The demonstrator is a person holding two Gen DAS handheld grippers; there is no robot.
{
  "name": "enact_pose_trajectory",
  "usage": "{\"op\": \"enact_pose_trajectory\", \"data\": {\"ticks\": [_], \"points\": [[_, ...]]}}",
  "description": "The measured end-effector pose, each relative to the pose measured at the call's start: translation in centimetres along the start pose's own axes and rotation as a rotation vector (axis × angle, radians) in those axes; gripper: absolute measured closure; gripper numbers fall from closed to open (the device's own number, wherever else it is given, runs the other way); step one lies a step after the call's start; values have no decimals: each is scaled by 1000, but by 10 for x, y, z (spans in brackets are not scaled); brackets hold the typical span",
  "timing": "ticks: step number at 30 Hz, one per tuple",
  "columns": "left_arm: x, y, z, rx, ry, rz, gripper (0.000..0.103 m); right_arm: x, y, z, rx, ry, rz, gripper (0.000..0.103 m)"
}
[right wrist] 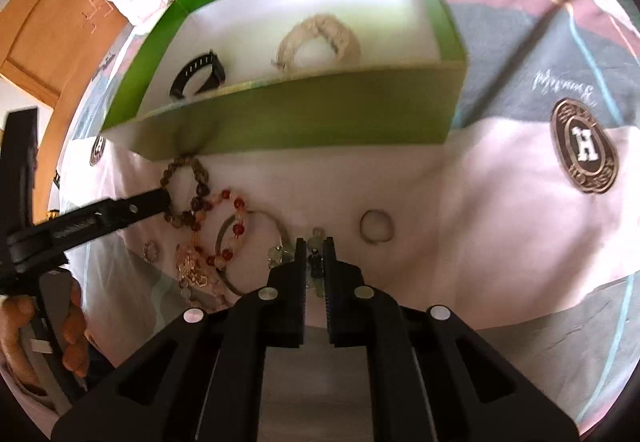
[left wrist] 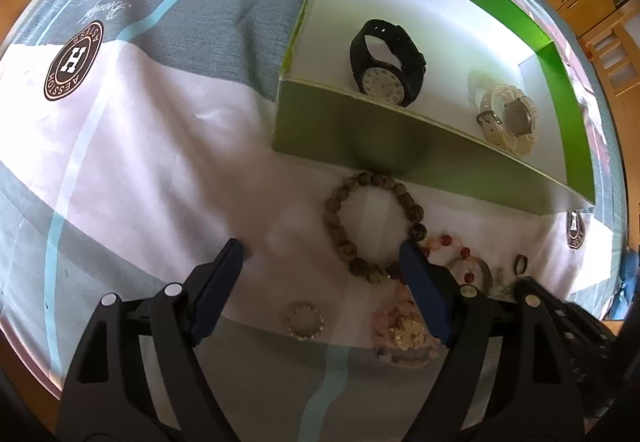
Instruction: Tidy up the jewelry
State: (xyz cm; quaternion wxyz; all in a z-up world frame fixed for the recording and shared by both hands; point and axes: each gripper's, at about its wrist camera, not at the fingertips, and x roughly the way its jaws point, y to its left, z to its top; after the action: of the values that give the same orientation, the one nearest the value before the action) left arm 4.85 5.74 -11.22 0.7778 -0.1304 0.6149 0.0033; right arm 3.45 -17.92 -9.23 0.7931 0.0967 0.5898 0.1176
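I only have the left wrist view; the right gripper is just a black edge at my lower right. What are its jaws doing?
Observer: The right gripper has its jaws nearly shut on a pale bead string lying on the bedspread.
Operator: Is anything loose close to those jaws that they might drag along?
Observer: A small ring lies just to the right of the jaws, apart from them and from the pale bead string.
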Motion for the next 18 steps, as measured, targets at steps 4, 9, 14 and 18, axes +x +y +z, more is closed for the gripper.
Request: {"op": "enact_pose_trajectory", "data": {"ticks": [4, 9, 14, 18], "points": [[6, -11, 1, 47, -21, 45, 29, -6, -6, 2, 5, -14, -22, 95], [13, -24, 0, 103, -42, 133, 47, -2, -8, -1, 1, 4, -30, 95], [11, -40, 0, 161, -60, 160, 92, -5, -12, -1, 12, 0, -39, 95], [5, -38, 3, 148, -52, 112, 92, -3, -14, 0, 22, 1, -48, 95]]}}
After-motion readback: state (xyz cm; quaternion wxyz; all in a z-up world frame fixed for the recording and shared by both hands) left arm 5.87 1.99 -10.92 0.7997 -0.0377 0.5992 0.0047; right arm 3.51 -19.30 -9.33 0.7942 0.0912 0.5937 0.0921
